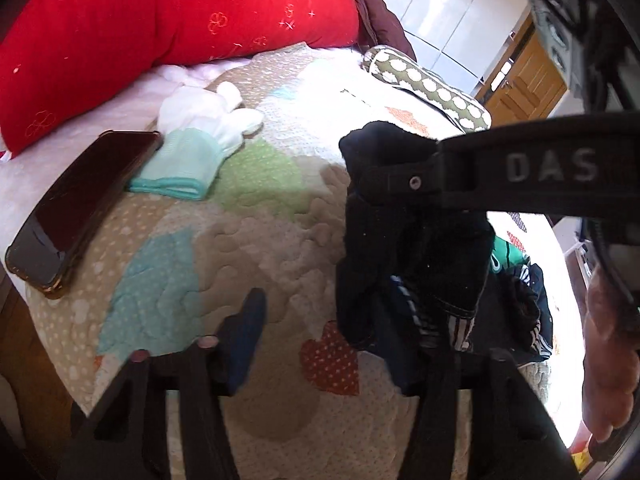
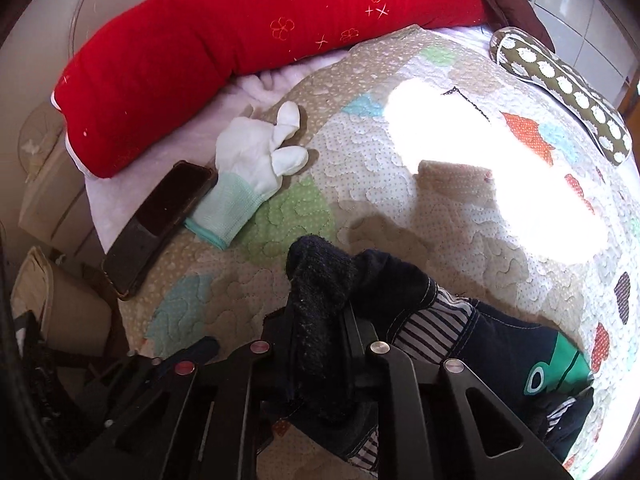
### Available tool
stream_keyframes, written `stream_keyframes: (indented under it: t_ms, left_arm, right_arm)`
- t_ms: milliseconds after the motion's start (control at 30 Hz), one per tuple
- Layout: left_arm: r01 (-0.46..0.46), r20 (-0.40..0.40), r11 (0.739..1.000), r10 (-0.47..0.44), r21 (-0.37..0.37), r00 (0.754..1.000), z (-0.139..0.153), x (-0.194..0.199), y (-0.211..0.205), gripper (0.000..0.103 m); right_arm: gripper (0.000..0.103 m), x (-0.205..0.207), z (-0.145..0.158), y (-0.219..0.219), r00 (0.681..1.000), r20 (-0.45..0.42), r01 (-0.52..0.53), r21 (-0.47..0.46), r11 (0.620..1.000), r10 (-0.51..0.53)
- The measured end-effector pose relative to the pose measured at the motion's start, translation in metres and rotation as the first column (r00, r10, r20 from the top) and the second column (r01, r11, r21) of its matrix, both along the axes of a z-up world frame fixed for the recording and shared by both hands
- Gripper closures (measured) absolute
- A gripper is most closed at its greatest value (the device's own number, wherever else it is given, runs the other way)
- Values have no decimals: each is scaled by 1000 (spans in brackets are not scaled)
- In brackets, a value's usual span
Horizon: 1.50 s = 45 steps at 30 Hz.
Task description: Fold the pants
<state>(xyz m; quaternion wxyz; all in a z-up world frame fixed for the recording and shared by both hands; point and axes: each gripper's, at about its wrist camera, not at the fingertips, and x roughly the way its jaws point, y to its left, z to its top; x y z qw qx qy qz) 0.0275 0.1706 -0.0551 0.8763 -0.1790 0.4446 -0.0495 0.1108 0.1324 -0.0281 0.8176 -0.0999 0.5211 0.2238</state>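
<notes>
The dark navy pants (image 1: 404, 248) have a striped lining and a green patch (image 2: 560, 360). They hang over the patchwork quilt (image 1: 248, 248). My right gripper (image 2: 320, 314) is shut on a bunched, fuzzy dark edge of them. In the left wrist view it reaches in from the right, and one black finger (image 1: 404, 180) presses the cloth's top. My left gripper (image 1: 328, 332) sits below, open. Its left finger with a blue pad (image 1: 246, 332) stands clear of the cloth, with quilt showing in the gap. Its right finger is hidden behind the hanging fabric.
A red bolster (image 2: 224, 40) lies along the back of the bed. A white glove with a mint cuff (image 2: 248, 176) and a dark phone (image 2: 160, 224) lie at the left. An olive dotted roll (image 2: 568, 92) is at the right. More dark clothes (image 1: 524, 312) lie at the right.
</notes>
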Motion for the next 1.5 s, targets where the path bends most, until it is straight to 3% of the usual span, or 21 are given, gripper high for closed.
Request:
stream_keyframes:
  t_ms: [33,67,333,533,733,800,900,967,1067,1267,1300,1367,1500]
  left_arm:
    - [27,-15,999,-27,-31,1000,1,5,-5,92]
    - [42,-19,998,-43,-56,999,5,8,-9,98]
    - [191,64,978,-185,-88,981,55,7,-76,98]
    - [314,20,945,-314,-95,949,49,20,-146,98]
    - [387,-21,918,-390,-81,921,44,13,-178,96]
    - [400,-17,912,-404,-93,915,48,10,-175,91]
    - [384,9,920,-385,-80,923,56,3,-165,75]
    - [354,19,933,-353,-59,935,59,3,-156,70]
    - [320,17,944,-320,-74,947,60,5,-145,70]
    - [282,-1,956,-283,-75,959,56,13,-136,69]
    - [278,-3,958,-279,-74,960,56,14,-136,69]
    - [273,-6,960,-274,-66,962,57,18,-138,68]
    - [276,-9,961,-276,-23,961,58,25,-149,64]
  right_arm:
    - [86,-2,5,-8,1000,0,13,29,999,-13]
    - [86,-4,10,-17,1000,-3,25,61,998,-25]
    - [86,-31,52,-118,989,27,130,295,947,-144]
    - [86,-50,43,-218,953,-17,282,417,864,-303]
    - [84,-63,4,-297,884,-87,450,428,784,-459]
    - [81,-67,-2,-313,854,-63,499,381,778,-516]
    - [76,-77,6,-337,822,-19,530,391,752,-569]
    - [76,-83,14,-341,825,1,512,421,749,-565]
    - [47,-82,13,-336,851,-16,474,458,752,-525]
    - [46,-93,-1,-300,884,15,402,482,778,-466]
    - [56,-93,-4,-291,893,23,389,462,797,-449]
    - [95,-89,-11,-274,919,24,351,408,842,-394]
    - [96,-90,-8,-279,904,42,377,391,840,-425]
